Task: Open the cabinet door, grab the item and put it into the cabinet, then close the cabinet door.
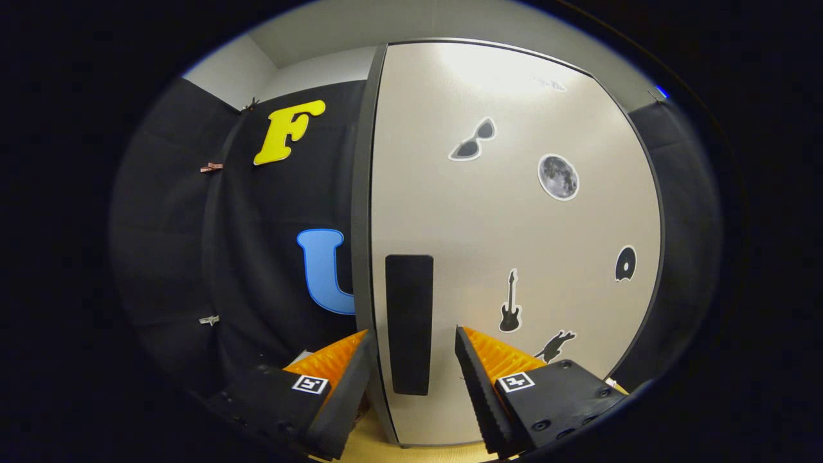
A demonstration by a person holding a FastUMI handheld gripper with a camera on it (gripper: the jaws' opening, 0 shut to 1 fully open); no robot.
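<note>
A tall cabinet stands straight ahead with its pale door (514, 225) closed. A black upright handle (409, 323) sits near the door's left edge. Stickers of sunglasses, a moon, a disc and guitars dot the door. My gripper (411, 344) is open, its two fingers spread to either side of the handle's lower half. The left finger (341, 373) is beside the door's left edge and the right finger (488, 370) is in front of the door panel. Neither finger presses on the handle.
The black cloth wall (257, 257) hangs to the left of the cabinet, with small clips on it. A strip of light wooden surface (366, 444) shows below the cabinet, between the fingers. The dark cabinet frame (362, 212) runs along the door's left edge.
</note>
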